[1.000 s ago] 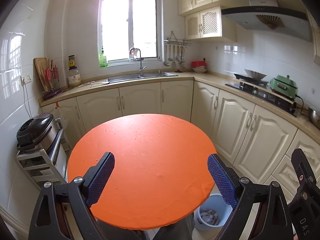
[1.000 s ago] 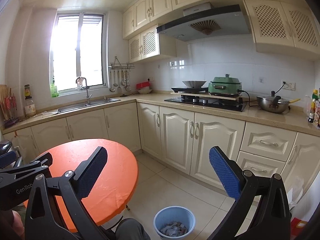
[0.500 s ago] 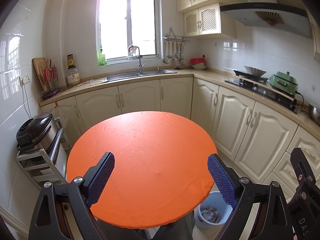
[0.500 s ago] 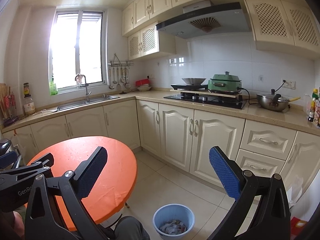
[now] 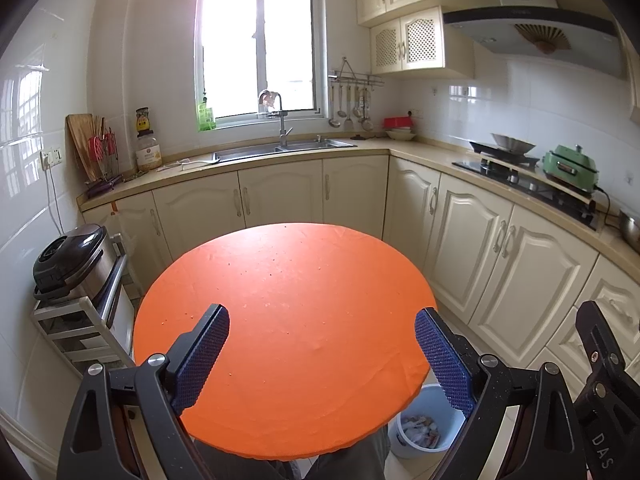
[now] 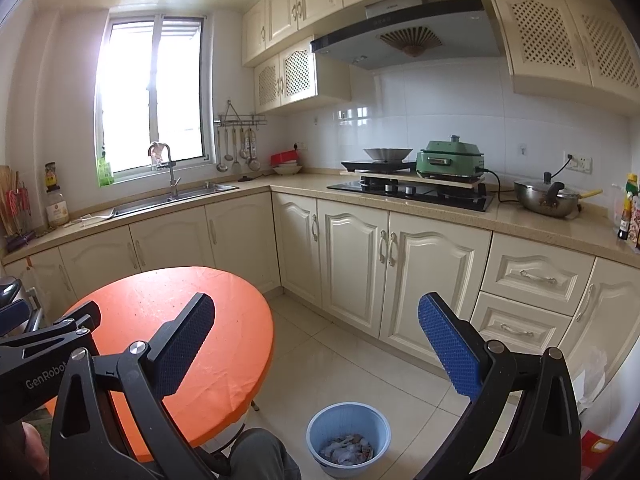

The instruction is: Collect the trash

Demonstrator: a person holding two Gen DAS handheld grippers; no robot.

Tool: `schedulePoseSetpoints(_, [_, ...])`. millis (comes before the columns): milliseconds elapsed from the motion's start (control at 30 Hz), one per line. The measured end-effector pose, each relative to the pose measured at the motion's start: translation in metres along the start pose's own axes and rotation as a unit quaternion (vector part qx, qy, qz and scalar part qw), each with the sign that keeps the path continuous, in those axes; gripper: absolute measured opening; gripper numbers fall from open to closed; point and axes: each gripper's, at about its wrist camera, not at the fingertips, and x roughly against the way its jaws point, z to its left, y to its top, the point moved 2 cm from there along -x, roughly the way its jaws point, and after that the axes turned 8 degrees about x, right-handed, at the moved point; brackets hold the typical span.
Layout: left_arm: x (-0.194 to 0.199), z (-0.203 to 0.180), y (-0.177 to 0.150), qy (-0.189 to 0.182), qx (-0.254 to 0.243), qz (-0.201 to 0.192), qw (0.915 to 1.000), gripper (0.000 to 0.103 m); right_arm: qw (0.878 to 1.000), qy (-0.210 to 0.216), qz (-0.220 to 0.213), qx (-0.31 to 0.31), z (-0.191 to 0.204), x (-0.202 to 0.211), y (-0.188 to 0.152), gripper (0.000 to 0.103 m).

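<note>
I had the left gripper point(image 5: 322, 320) spread wide with nothing between its pads, hovering over the round orange table point(image 5: 288, 320). My right gripper point(image 6: 316, 320) was likewise wide apart and empty, out past the table's edge above the tiled floor. The blue trash bin point(image 6: 348, 424), scraps inside, stood on the floor just beside the table, below and between the right gripper's fingers
</note>
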Motion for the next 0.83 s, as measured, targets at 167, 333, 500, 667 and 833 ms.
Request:
schedulePoseSetpoints(167, [-0.0012,-0.0015,-0.0031,-0.001,-0.003,-0.001,1.0,0.091,1.0,0.0,0.002,0.003,0.0012,-0.0017,-0.0003,0.103])
schedulePoseSetpoints(333, [-0.0043,-0.0009,-0.0031,-0.002,-0.001,0.005,1.0,0.091,1.0,-0.001,0.006,0.008,0.0035,-0.0027,-0.0004,0.103])
schedulePoseSetpoints(500, [-0.0062,0.0004,0.0017,-0.002,0.001,0.008,1.0,0.091,1.0,-0.002,0.005,0.011,0.0042,-0.0014,-0.0007,0.103])
schedulePoseSetpoints(667, [-0.0063,0.0005,0.0033,0.0,0.002,0.008,1.0,0.091,1.0,-0.003,0.007,0.01,0.0026,-0.0018,-0.0013,0.103])
schedulePoseSetpoints(833, [-0.0058,-0.0014,0.0016,0.002,-0.001,0.009,1.0,0.091,1.0,-0.001,0.009,0.01,0.0015,-0.0019,-0.0023,0.103])
